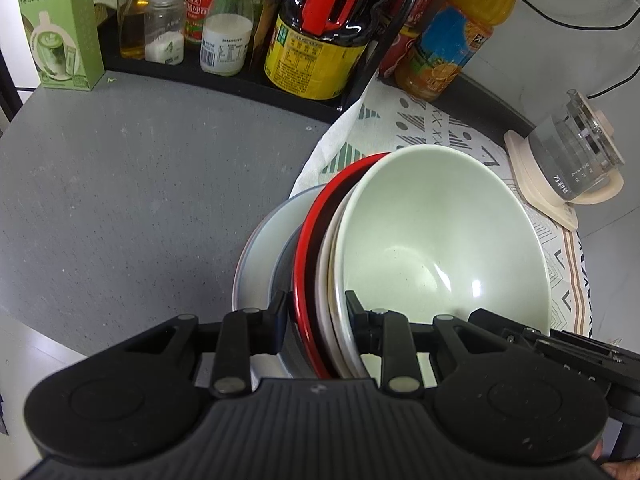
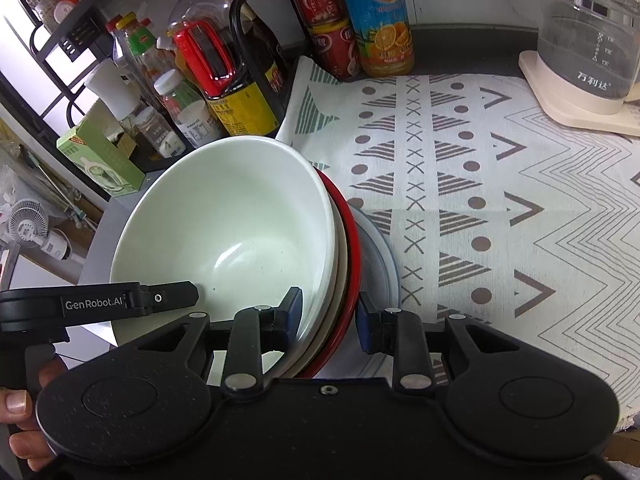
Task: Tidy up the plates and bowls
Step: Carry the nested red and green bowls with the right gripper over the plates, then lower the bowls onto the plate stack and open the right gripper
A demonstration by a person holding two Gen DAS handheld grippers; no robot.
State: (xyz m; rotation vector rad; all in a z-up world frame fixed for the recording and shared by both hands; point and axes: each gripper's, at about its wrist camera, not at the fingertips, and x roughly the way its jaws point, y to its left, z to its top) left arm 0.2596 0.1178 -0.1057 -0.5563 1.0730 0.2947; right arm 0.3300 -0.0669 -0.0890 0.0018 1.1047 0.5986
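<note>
A pale green bowl (image 1: 436, 236) is nested in a white bowl (image 1: 326, 248) and a red-rimmed bowl (image 1: 308, 248), all tilted over a grey-white plate (image 1: 256, 248). My left gripper (image 1: 316, 312) is shut on the rims of the stacked bowls from one side. My right gripper (image 2: 330, 312) is shut on the same rims from the opposite side, with the green bowl (image 2: 228, 224), red bowl (image 2: 352, 240) and plate (image 2: 380, 256) in its view. The left gripper's arm (image 2: 100, 304) shows at the left of the right wrist view.
A black rack (image 1: 256, 80) holds bottles and a soy sauce jug (image 1: 320, 40) at the back. A green tea box (image 1: 60, 28) stands on the grey table (image 1: 120, 180). A patterned cloth (image 2: 500, 200) lies at the right with a glass kettle (image 2: 584, 40) on it.
</note>
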